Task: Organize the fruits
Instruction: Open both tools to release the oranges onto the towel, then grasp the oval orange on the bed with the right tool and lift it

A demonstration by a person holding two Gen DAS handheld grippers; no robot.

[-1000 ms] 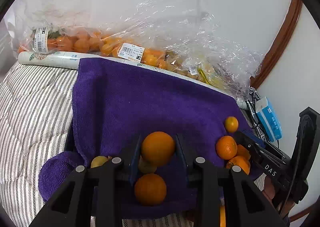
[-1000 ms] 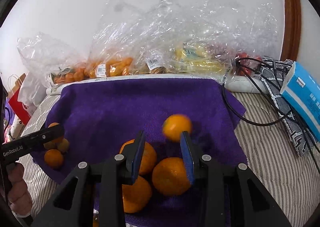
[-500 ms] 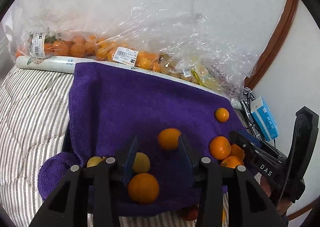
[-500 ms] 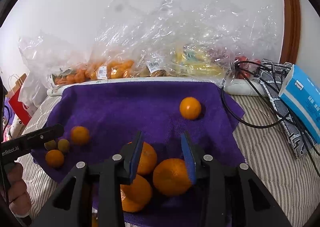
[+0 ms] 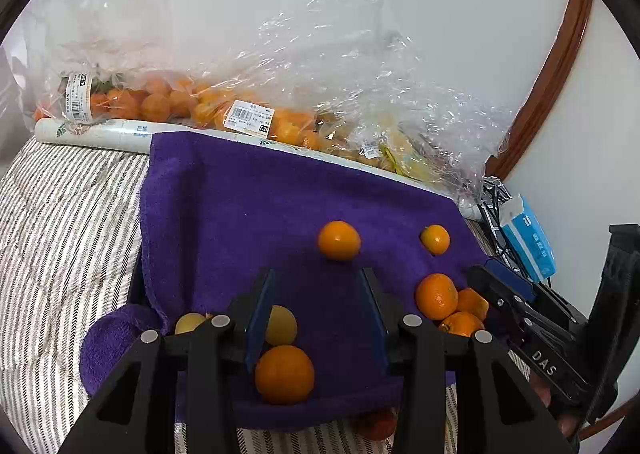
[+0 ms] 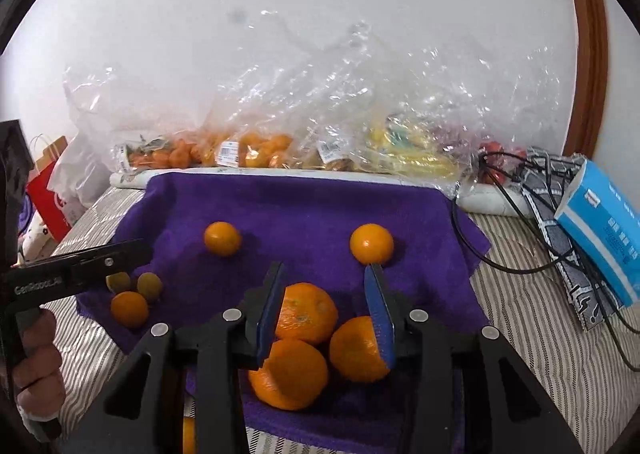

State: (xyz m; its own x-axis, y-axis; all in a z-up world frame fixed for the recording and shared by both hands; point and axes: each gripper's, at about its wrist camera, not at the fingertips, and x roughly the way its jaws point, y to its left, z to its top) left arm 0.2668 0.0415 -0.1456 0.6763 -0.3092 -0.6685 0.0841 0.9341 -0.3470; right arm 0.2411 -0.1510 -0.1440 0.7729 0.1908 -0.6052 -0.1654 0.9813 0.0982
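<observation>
left gripper [image 5: 316, 304]: jaws apart, nothing clamped; just been opening, bare purple towel between the pads
right gripper [image 6: 326, 308]: jaws apart, gripping nothing; opened a little just now; big oranges lie below and between the pads, not pressed
released orange [image 5: 339, 240]: loose on towel, just past left fingertips, apart from them
near-left fruit: orange [image 5: 284, 374] at towel's near edge, under left jaw; two yellow-green small fruits [image 5: 281, 325] just behind it, one half hidden by the finger
big oranges [image 6: 306, 314]: cluster of three touching, near edge of towel, right under right gripper
far orange [image 6: 371, 244]: alone on towel, just beyond right fingertip
purple towel [image 6: 304, 205]: spread over striped bedding [image 6: 532, 338]
hand [image 6: 38, 370]: holds the left gripper's handle, seen at left edge of right view
bags of fruit [image 5: 192, 109]: clear plastic, along the wall behind towel
blue tissue pack [image 6: 604, 230]: right of towel, on cables
red fruit [image 5: 374, 424]: off towel at near edge, partly hidden
</observation>
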